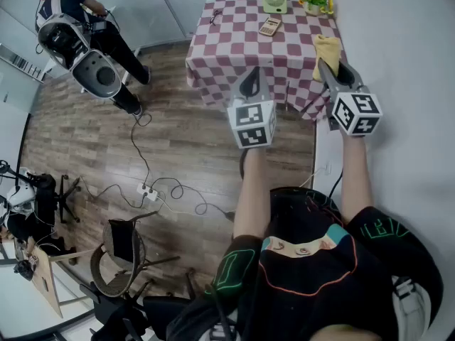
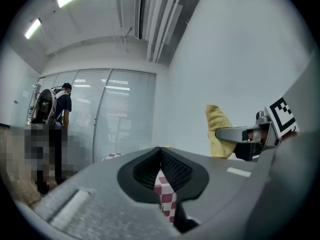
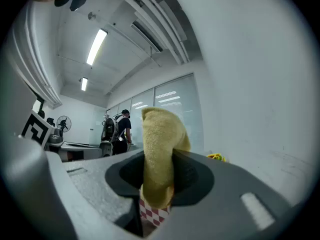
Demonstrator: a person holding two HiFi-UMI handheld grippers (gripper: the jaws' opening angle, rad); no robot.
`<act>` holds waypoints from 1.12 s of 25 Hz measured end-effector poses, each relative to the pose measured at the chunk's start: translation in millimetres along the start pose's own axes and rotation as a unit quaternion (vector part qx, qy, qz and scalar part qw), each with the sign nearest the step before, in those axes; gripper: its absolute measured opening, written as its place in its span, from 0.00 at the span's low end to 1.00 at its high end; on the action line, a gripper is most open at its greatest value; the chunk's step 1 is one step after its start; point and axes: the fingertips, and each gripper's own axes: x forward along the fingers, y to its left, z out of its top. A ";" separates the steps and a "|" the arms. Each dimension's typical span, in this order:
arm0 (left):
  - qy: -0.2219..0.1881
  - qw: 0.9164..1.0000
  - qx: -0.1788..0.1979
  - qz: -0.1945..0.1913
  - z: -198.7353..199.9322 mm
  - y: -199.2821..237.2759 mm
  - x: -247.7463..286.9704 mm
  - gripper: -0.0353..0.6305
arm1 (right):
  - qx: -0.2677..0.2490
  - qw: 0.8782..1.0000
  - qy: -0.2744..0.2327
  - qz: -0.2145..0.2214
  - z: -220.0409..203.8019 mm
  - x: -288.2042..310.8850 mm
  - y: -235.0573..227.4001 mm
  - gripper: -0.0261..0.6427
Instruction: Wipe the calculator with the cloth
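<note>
A beige calculator (image 1: 269,26) lies on the red-and-white checked table (image 1: 234,48) near its far edge. My right gripper (image 1: 329,68) is shut on a yellow cloth (image 1: 326,52), held above the table's right side; the cloth (image 3: 160,154) stands up between its jaws in the right gripper view. My left gripper (image 1: 250,82) hovers at the table's near edge, shut with nothing in it. The left gripper view has the cloth (image 2: 218,130) and the right gripper (image 2: 235,134) off to the right.
A green desk fan (image 1: 274,0) and a pot of yellow flowers (image 1: 315,1) stand at the table's far edge. A person with a backpack rig (image 1: 78,34) stands at the far left. Cables and a power strip (image 1: 148,191) lie on the wood floor, chairs (image 1: 121,254) behind.
</note>
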 end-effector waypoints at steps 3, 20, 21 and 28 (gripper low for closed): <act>0.001 1.000 -0.001 0.003 -0.8 7.3 1.6 0.07 | -0.004 1.000 -0.002 -0.002 0.3 5.7 2.8 0.22; 0.013 0.999 -0.035 -0.010 -23.1 24.7 11.1 0.07 | -0.009 0.998 0.027 -0.051 -15.8 12.2 -6.8 0.22; 0.012 0.999 -0.038 -0.012 -23.8 24.4 14.1 0.07 | -0.012 0.998 0.029 -0.052 -15.5 12.8 -8.7 0.22; 0.009 0.999 -0.039 -0.021 -26.7 23.4 44.7 0.07 | -0.017 0.997 0.041 -0.060 -23.3 30.4 -30.0 0.22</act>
